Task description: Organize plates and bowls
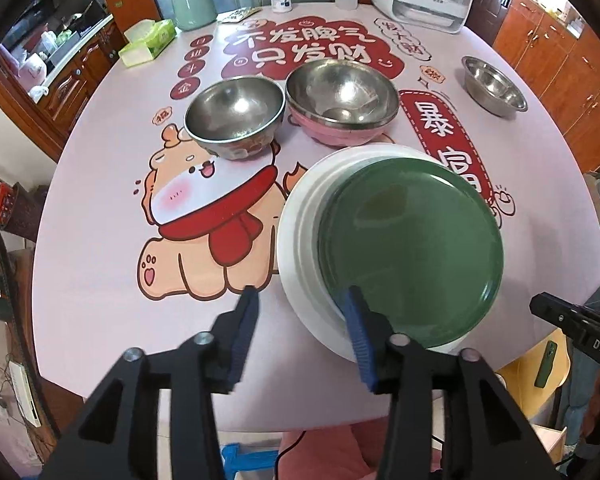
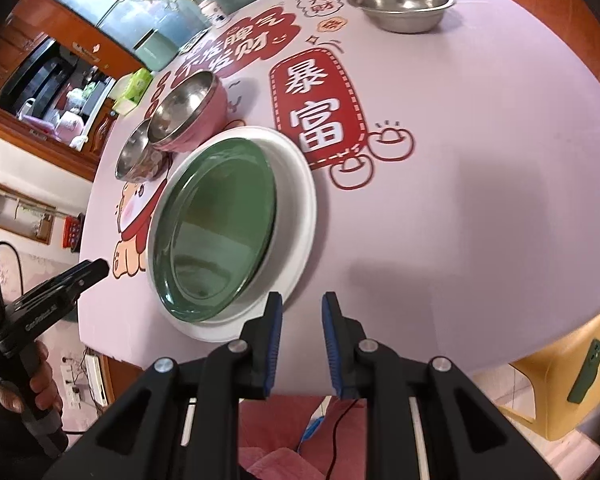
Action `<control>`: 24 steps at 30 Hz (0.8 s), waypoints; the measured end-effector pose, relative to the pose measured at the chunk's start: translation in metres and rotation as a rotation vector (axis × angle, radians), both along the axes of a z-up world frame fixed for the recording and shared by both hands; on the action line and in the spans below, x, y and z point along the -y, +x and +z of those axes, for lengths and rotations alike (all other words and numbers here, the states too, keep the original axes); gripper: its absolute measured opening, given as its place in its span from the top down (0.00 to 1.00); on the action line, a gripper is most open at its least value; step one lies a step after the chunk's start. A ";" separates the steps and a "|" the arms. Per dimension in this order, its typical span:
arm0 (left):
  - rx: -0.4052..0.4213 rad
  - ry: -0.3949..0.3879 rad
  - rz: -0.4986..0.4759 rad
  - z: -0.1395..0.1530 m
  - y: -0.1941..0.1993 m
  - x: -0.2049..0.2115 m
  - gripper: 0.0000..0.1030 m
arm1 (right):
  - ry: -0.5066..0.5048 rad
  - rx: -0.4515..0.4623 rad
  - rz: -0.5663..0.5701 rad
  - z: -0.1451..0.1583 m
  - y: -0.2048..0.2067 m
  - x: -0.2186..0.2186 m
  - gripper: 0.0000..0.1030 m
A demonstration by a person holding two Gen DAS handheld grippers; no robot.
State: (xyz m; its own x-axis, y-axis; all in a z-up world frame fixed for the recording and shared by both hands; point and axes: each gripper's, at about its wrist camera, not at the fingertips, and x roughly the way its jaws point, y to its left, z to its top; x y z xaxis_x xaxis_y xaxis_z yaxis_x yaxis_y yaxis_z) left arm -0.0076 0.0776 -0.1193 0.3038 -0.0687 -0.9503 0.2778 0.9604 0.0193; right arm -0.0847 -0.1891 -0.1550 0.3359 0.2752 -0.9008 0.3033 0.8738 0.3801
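plate stack: green plate [image 1: 412, 240] sits nested on white plate [image 1: 300, 256], near the table's [image 1: 100, 240] front edge, right of centre. Green one is pushed off-centre so more white rim shows on one side; looks set down, prob needs no more work.
left gripper [image 1: 304, 308]: jaws apart, nothing between them. One blue pad overlaps the plates' near rim in the left wrist view, the other is over bare table; no clamp on either plate. Reads as let go of the stack.
right gripper [image 2: 302, 312]: jaws a narrow gap apart, empty, over the front edge just beside the white plate's rim, not touching.
bowls: dark-sided steel bowl [image 1: 234, 116] and pink bowl [image 1: 342, 100] side by side, almost touching, behind the plates toward table centre. Pink one seems to have a steel bowl nested in it, can't be sure.
steel basin [image 1: 494, 86]: alone near far right edge, well apart from the rest.
task status: plates stacked, bowls not yet; likely next = nest bowls, bring basin in.
risk: steel bowls are slick and round, a thin rim pinch could slip.
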 end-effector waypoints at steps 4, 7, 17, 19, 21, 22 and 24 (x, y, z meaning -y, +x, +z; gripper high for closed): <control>0.015 -0.010 -0.027 0.009 0.000 0.001 0.49 | -0.002 -0.006 -0.052 0.003 -0.006 0.004 0.80; 0.032 -0.050 -0.052 0.016 0.003 0.001 0.47 | -0.016 -0.004 -0.084 0.007 -0.008 0.005 0.80; 0.089 -0.170 -0.153 0.039 0.027 0.007 0.39 | -0.107 0.036 -0.233 0.033 -0.011 0.012 0.56; 0.095 -0.194 -0.168 0.042 0.033 0.011 0.37 | -0.126 0.044 -0.258 0.038 -0.010 0.014 0.55; 0.107 -0.214 -0.185 0.046 0.040 0.016 0.34 | -0.146 0.057 -0.291 0.044 -0.010 0.017 0.55; 0.119 -0.222 -0.201 0.048 0.043 0.019 0.34 | -0.153 0.064 -0.302 0.046 -0.010 0.018 0.55; 0.132 -0.223 -0.227 0.050 0.047 0.025 0.34 | -0.174 0.077 -0.322 0.050 -0.009 0.020 0.55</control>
